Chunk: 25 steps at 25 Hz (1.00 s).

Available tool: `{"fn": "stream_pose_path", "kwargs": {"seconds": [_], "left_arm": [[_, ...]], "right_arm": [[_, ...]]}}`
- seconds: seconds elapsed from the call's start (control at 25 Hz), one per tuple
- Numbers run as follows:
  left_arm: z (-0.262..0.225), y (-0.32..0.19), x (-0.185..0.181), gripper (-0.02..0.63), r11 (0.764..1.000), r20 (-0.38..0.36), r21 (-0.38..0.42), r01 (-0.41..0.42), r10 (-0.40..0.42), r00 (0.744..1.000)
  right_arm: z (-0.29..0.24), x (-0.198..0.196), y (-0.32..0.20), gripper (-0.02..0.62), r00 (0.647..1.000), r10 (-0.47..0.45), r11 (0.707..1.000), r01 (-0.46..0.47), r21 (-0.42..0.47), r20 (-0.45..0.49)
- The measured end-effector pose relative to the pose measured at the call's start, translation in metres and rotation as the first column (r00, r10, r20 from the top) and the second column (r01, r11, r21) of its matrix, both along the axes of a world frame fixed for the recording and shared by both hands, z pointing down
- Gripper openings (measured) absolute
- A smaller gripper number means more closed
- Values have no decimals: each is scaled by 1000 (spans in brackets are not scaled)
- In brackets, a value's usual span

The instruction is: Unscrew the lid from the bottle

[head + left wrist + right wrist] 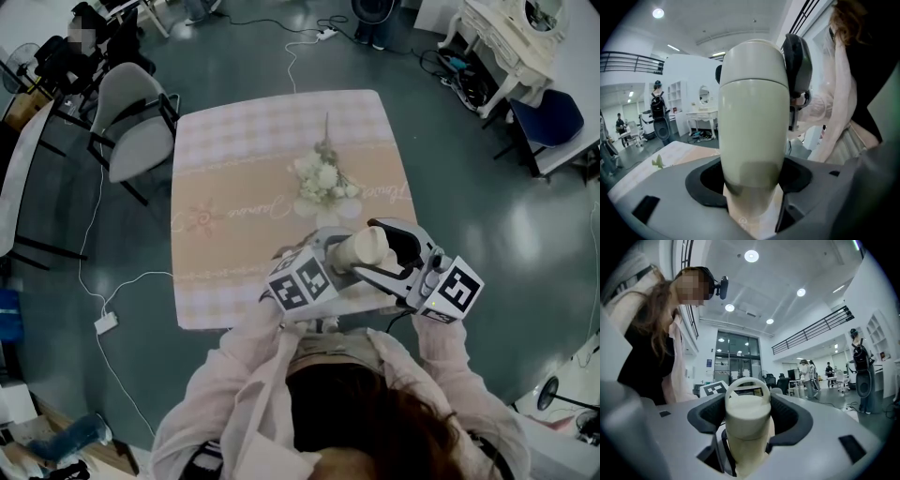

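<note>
A person stands at the near edge of a desk (234,150) holding a cream bottle (367,247) in the air between two grippers, just in front of the chest and over the desk's edge. The left gripper (336,262) is clamped on the bottle's body, its dark pads pressed against both sides. The right gripper (389,255) is closed round the lid (747,413), whose loop handle (747,386) rises beyond the jaws. The bottle lies roughly level in the head view, and its smooth wall is crossed by one seam. Black-and-white square markers cover the cube on each gripper. The desk wears a pink and peach checked cloth (225,234) with a band of cursive script across the middle, too small to read, and a white flower spray (323,178) lies near its centre, well apart from the bottle. Around it stretches a glossy grey floor (450,169) crossed by white cables, with a power strip (105,323) to the left, a grey chair (136,122) at the far left corner and a white ornate dresser (511,37) at the upper right. The gripper views show a tall white hall with round ceiling lights (751,256), a railed balcony (811,331) and several people standing in the distance.
</note>
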State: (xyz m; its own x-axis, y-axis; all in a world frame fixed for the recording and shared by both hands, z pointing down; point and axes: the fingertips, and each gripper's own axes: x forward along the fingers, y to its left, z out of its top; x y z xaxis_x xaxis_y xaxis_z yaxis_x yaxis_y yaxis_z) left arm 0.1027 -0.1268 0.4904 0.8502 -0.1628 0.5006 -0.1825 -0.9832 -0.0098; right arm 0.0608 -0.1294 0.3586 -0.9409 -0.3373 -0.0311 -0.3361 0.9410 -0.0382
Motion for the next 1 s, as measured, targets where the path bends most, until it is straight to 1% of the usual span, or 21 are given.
{"fn": "stream_pose_path", "kwargs": {"seconds": [0.12,0.2,0.24,0.32,0.36,0.44,0.48,0.52,0.56,0.6,0.72,0.8,0.88,0.96,1.0], "left_arm": [[-2,14,2,314,994,-17,-16,-108,107,994],[-2,22,4,314,985,-23,-32,-168,167,986],[-2,25,5,314,982,-25,-40,-185,184,983],[-1,26,6,314,981,-24,-48,-189,188,982],[-1,24,7,314,983,-24,-48,-175,174,984],[-3,16,7,314,992,-26,-44,-122,121,992],[-3,11,7,314,995,-24,-39,-88,87,996],[-4,5,7,314,998,-21,-32,-52,51,998],[-4,0,6,314,1000,-17,-23,-14,14,1000],[-3,-6,6,314,1000,-10,-15,25,-25,1000],[1,-18,5,314,993,15,0,118,-118,993],[2,-19,6,314,990,23,6,141,-141,990],[2,-16,8,314,989,22,4,146,-146,989],[3,-14,8,314,990,17,-3,142,-142,990],[3,-12,8,314,991,16,-6,134,-134,991]], "right_arm": [[-7,-3,14,304,993,-112,993,111,47,32],[-10,-3,19,304,985,-163,986,161,42,52],[-10,-2,20,304,982,-180,983,177,43,64],[-9,3,21,305,980,-187,982,184,49,75],[-8,5,19,307,983,-168,985,165,38,71],[-7,8,13,310,991,-104,995,104,3,81],[-7,10,10,326,993,-69,997,71,-18,97],[-7,11,7,360,993,-32,999,37,-38,112],[-6,12,3,380,993,8,999,-2,-53,118],[-5,13,0,388,992,53,997,-46,-63,115],[0,17,-13,379,976,197,978,-189,-88,93],[2,19,-18,344,961,265,962,-257,-94,82],[3,19,-20,316,955,287,955,-280,-95,77],[3,18,-18,300,958,275,959,-267,-97,81],[4,17,-17,302,962,259,963,-251,-94,83]]}}
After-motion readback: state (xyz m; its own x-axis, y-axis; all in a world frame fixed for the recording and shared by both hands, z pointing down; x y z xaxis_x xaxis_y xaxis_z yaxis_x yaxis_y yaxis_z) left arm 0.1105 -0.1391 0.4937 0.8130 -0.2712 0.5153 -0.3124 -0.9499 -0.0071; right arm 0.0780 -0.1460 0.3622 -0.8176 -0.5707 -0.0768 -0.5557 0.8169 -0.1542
